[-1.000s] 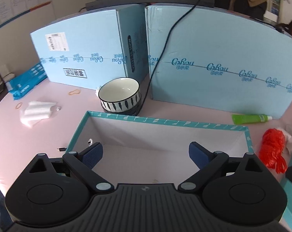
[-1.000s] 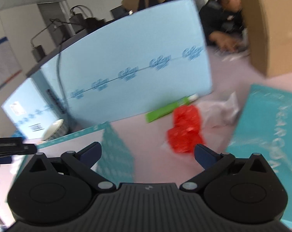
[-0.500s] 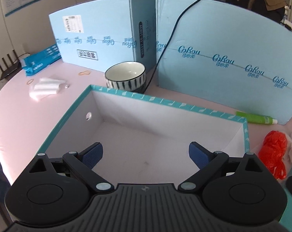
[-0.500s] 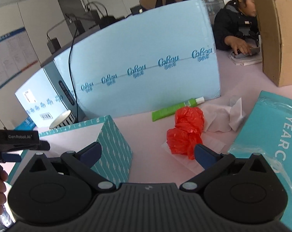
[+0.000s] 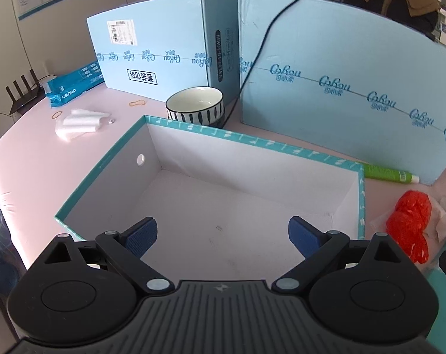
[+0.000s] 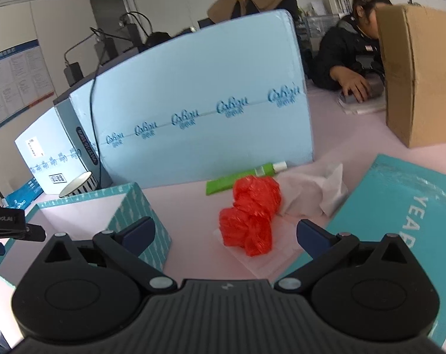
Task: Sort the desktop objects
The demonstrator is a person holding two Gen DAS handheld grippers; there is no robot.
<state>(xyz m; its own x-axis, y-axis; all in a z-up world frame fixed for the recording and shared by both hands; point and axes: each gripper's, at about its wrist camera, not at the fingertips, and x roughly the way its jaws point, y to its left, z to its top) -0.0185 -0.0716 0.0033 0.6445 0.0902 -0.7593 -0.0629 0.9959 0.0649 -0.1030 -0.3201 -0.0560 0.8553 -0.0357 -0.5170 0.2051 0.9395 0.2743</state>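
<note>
An open teal box (image 5: 254,144) with a white, bare inside stands on the pink desk. My left gripper (image 5: 223,231) hovers above its near side, open and holding nothing. Right of the box lie a crumpled red plastic bag (image 5: 411,216), a green tube (image 5: 388,173) and white tissue (image 5: 445,218). In the right wrist view my right gripper (image 6: 225,234) is open with nothing in it, just in front of the red bag (image 6: 252,211). The green tube (image 6: 243,178) and tissue (image 6: 317,193) lie behind the bag. The teal box (image 6: 140,206) is at left, the teal lid (image 6: 400,215) at right.
Behind the box a striped bowl (image 5: 195,106) stands against tall light-blue cartons (image 5: 341,79) with a black cable. White foam (image 5: 78,119), rubber bands (image 5: 137,103) and a blue pack (image 5: 72,84) lie far left. A brown cardboard box (image 6: 420,73) and two people are at back right.
Both grippers have pulled back and risen. The left view now looks down into the whole box; the red bag sits closer to the right gripper's middle. Both stayed open.
</note>
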